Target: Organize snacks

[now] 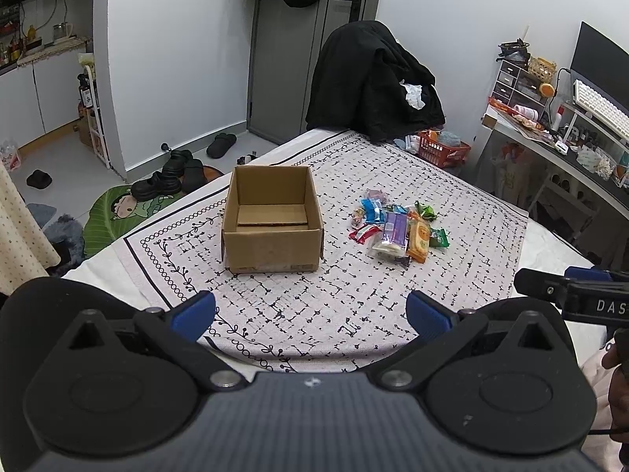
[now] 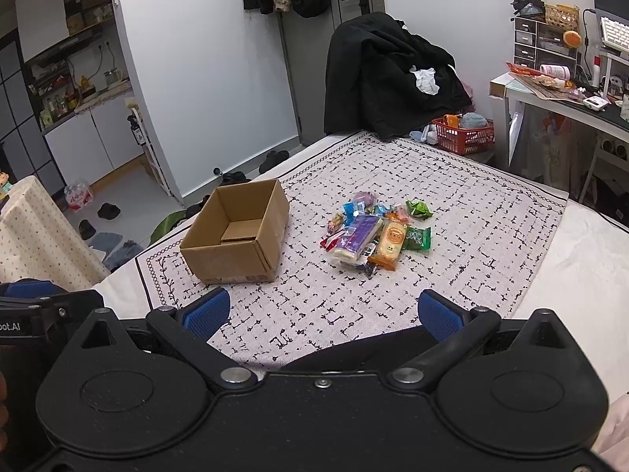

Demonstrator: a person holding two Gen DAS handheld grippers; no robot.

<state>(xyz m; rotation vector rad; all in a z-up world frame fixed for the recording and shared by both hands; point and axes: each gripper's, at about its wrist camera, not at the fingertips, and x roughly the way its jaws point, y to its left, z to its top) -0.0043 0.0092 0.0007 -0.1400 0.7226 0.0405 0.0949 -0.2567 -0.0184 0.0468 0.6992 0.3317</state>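
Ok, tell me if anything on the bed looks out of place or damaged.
Nothing looks damaged. The snack packets lie in a loose, overlapping heap on the patterned blanket, to the right of the open cardboard box, which stands upright and empty. Both the left gripper and the right gripper are open, holding nothing.

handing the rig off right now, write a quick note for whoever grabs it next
Left gripper: open, empty, held above the near edge of the patterned cloth.
Right gripper: open, empty, likewise back from the work.
Cardboard box: open-topped, upright on the cloth, left of the snacks; no snacks show inside it, only a loose cardboard flap on its floor.
Snack pile: all wrapped packets lie in one heap on the cloth, right of the box and apart from it.
Done: nothing moved into the box yet.
Left: pick up each packet and put it in the box. The right gripper looks nearer the pile.
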